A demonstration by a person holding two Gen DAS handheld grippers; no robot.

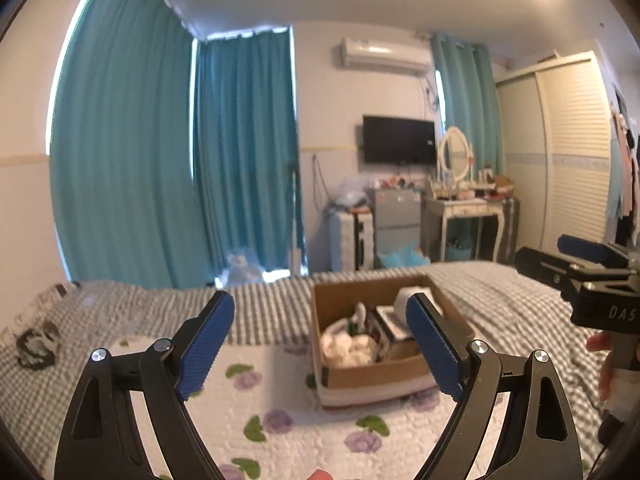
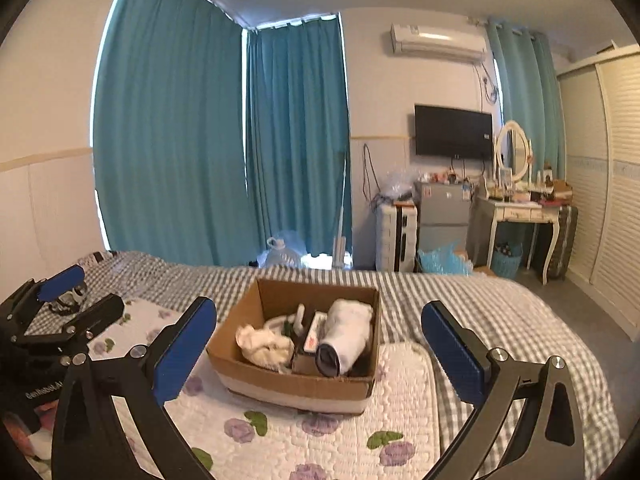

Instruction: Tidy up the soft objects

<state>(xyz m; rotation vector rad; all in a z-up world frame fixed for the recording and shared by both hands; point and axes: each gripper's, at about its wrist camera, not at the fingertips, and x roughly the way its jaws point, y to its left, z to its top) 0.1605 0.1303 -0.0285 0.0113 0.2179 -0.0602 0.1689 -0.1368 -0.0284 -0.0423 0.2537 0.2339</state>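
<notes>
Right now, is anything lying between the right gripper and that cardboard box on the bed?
No. In the right wrist view, only bare flowered quilt lies between the open right gripper and the cardboard box.

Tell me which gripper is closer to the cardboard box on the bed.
Hard to call; probably right. The right gripper faces the cardboard box squarely. The left gripper sits beside it, with the box off to its right. Both are open, short of it.

A home bedroom was shown: a bed was flanked by curtains, a wardrobe, a dressing table and a wall television.
</notes>
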